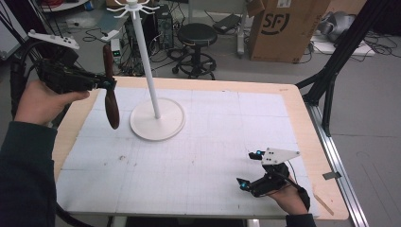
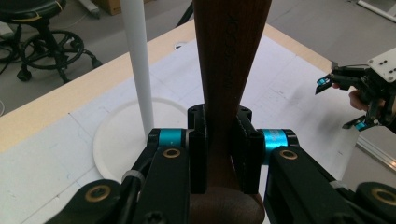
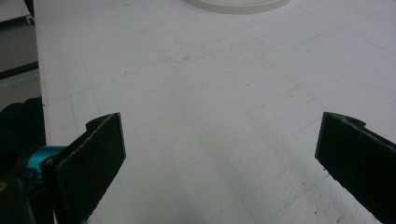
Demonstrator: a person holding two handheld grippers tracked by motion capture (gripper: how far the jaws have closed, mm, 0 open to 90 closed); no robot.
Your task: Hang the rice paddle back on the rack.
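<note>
- My left gripper (image 1: pixel 111 85) holds a dark wooden spoon (image 1: pixel 110 90) up in the air over the left edge of the tabletop (image 1: pixel 293 101), just beside the white stand (image 1: pixel 150 80).
- In the left gripper view the 2 jaws pinch the wooden spoon (image 2: pixel 229 70) at its narrow neck, the wider part running on past the pads.
- I judge it stiff, light and not fragile; the polished wood looks smooth, so it could pivot in a grip this far from its middle.
- A hold nearer the middle of the handle would steady it for hanging on the stand's hooks (image 1: pixel 135 6).
- My right gripper (image 1: pixel 248 169) rests low on the tabletop near its right front corner, jaws spread wide with nothing between them.
</note>
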